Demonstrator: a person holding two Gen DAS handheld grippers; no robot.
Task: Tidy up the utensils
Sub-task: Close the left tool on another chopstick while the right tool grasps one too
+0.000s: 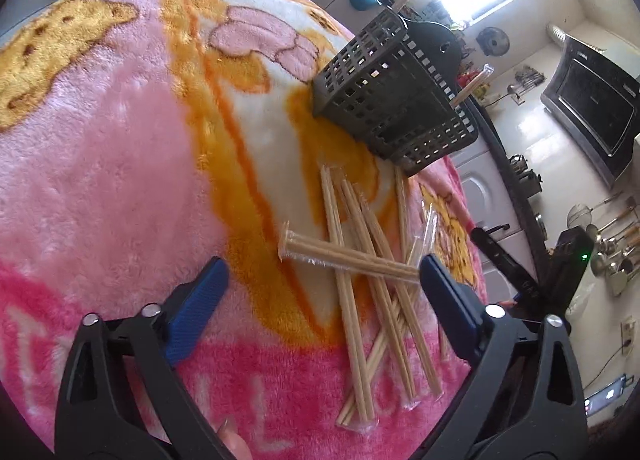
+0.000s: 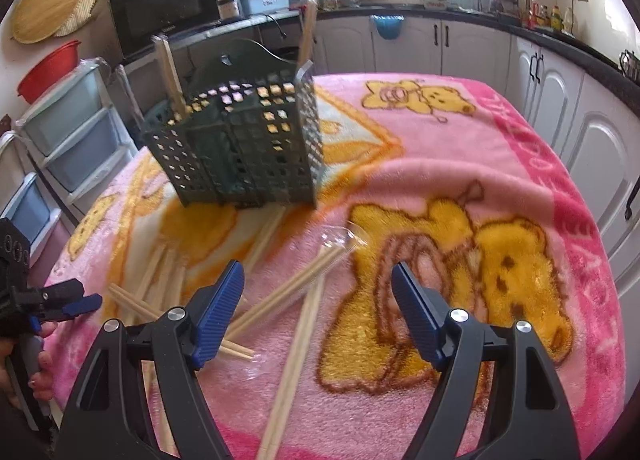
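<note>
A dark perforated utensil basket (image 1: pixel 394 100) (image 2: pixel 240 140) stands on the pink blanket and holds a few wrapped chopstick pairs (image 2: pixel 170 72). Several plastic-wrapped wooden chopstick pairs (image 1: pixel 360 268) (image 2: pixel 292 288) lie scattered in front of it. My left gripper (image 1: pixel 324 276) is open and empty, above the pile, with one wrapped pair (image 1: pixel 348 256) lying crosswise between its blue pads. My right gripper (image 2: pixel 318 280) is open and empty, over chopsticks that lie on the blanket. The left gripper also shows at the left edge of the right wrist view (image 2: pixel 86 304).
The pink bear-print blanket (image 2: pixel 500 164) covers the whole table. Kitchen counters and white cabinets (image 2: pixel 560 100) surround it. A microwave (image 2: pixel 160 16) and plastic drawers (image 2: pixel 72 140) stand behind the basket.
</note>
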